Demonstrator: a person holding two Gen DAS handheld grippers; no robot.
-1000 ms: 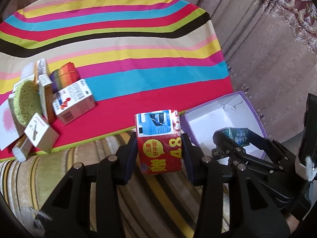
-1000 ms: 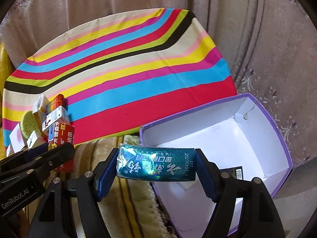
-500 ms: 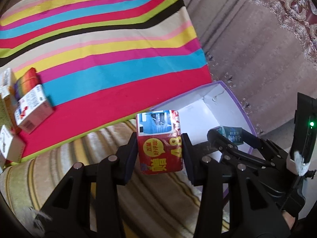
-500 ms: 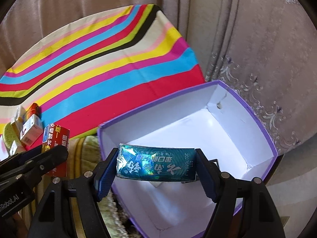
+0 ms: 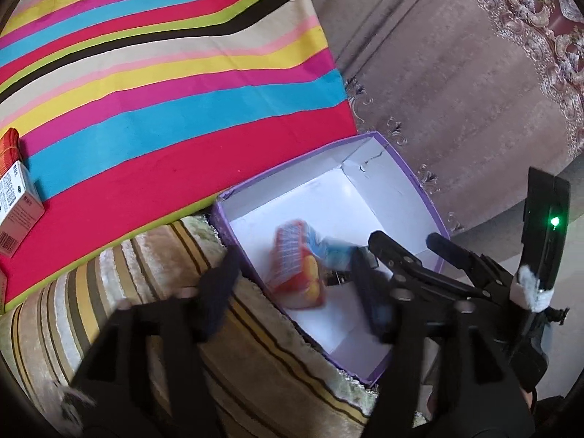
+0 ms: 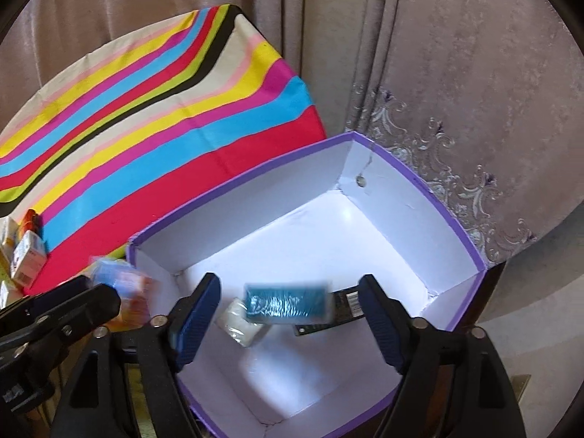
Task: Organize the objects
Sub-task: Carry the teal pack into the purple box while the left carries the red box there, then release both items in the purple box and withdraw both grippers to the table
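A purple box with a white inside (image 5: 401, 182) (image 6: 412, 204) sits beside the striped cloth. My left gripper (image 5: 295, 292) is open over its near-left corner; the red and blue carton (image 5: 295, 273) is blurred, falling free between the jaws into the box. It also shows in the right wrist view (image 6: 120, 288). My right gripper (image 6: 288, 321) is open over the box; the teal packet (image 6: 286, 303) is blurred, dropping free between its fingers. A white packet (image 6: 239, 321) and a dark flat pack (image 6: 339, 310) lie on the box floor.
The striped cloth (image 5: 164, 73) covers the surface to the left. Several small boxes (image 5: 16, 204) (image 6: 25, 262) lie at its left edge. A striped plush cover (image 5: 255, 365) lies in front. Curtains (image 6: 456, 73) hang behind the box.
Both grippers moved right over the purple box and opened. The red carton and the teal packet left the jaws and are dropping into the box.
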